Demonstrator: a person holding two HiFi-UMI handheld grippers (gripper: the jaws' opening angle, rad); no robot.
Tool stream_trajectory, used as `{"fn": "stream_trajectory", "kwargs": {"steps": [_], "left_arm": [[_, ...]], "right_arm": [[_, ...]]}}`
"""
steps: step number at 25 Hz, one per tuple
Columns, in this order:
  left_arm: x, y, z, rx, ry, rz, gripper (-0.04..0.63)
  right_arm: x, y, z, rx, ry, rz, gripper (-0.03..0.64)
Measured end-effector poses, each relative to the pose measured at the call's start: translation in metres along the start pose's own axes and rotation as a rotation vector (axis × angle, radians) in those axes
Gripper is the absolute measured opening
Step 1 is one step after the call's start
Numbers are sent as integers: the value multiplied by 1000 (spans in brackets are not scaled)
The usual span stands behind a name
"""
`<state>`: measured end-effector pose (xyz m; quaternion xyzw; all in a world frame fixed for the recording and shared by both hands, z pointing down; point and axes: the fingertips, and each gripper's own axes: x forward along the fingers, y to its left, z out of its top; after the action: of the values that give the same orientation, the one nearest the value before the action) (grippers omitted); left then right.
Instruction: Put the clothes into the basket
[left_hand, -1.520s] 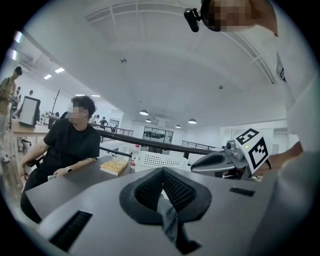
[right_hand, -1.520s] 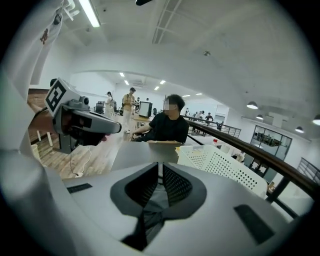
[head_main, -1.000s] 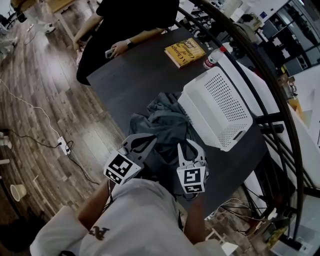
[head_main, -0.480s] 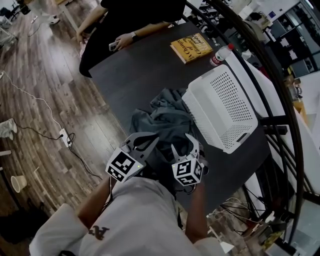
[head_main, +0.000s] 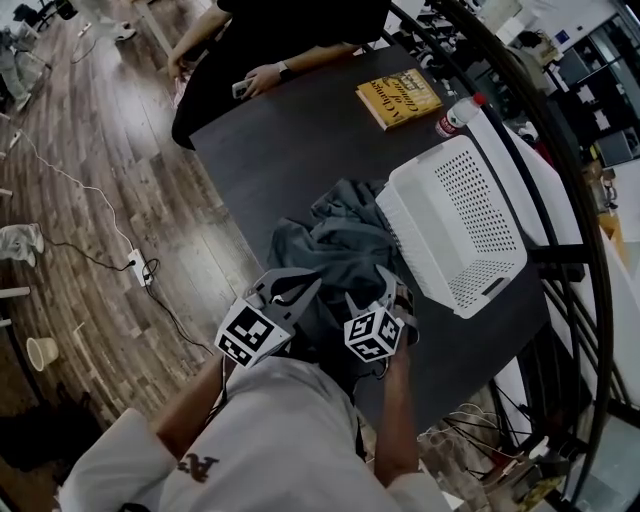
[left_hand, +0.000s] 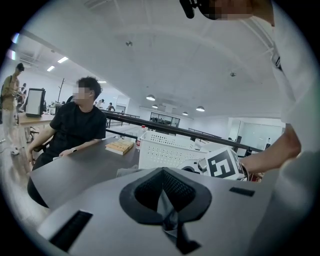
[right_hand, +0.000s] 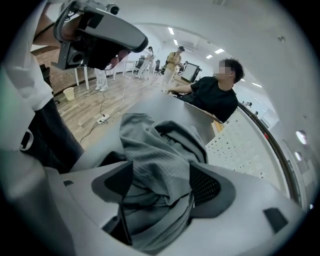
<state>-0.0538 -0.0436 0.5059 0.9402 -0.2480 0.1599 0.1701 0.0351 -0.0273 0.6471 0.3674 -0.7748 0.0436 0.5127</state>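
Grey clothes lie in 1 crumpled heap on the dark table, touching the left wall of the white perforated basket. None of the clothes are inside it. In the head view the heap's long axis runs from the table's near edge, at the grippers, away along the basket's wall toward the yellow book. The basket's own long axis lies roughly parallel to it.

Left gripper: its 2 jaws are closed together, with a thin fold of grey fabric pinched between the pads. It points close to level – its camera looks out across the tabletop at the basket and the book. The left forearm reaches in from the lower left.

Right gripper: the jaws have just been opening and now stand wide apart. A bunched ridge of the clothes fills the gap between the pads, but they are not clamping it. This gripper is pitched steeply down into the near end of the heap, and its marker cube is turned toward the head camera. The bare right forearm comes almost straight up the frame.

A seated person is at the table's far end.
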Motion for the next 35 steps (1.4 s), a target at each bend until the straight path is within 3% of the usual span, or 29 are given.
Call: {"fn": "stream_trajectory", "kwargs": {"steps": [6, 12, 19, 20, 23, 35], "left_arm": [[-1, -1, -5, -5, 19, 9, -8], [-3, -2, -7, -7, 30, 18, -8], [-7, 0, -9, -4, 31, 32, -8], [-8, 0, -9, -3, 31, 34, -8], [-13, 0, -8, -3, 27, 38, -8], [-21, -3, -3, 2, -1, 49, -8]], "right_arm": [[20, 4, -10, -47, 40, 6, 363], [33, 0, -15, -83, 59, -47, 356], [37, -12, -15, -86, 54, -137, 199], [37, -14, -15, -77, 53, -143, 158], [34, -17, -13, -29, 49, -143, 116], [0, -29, 15, 230, -105, -109, 86]]}}
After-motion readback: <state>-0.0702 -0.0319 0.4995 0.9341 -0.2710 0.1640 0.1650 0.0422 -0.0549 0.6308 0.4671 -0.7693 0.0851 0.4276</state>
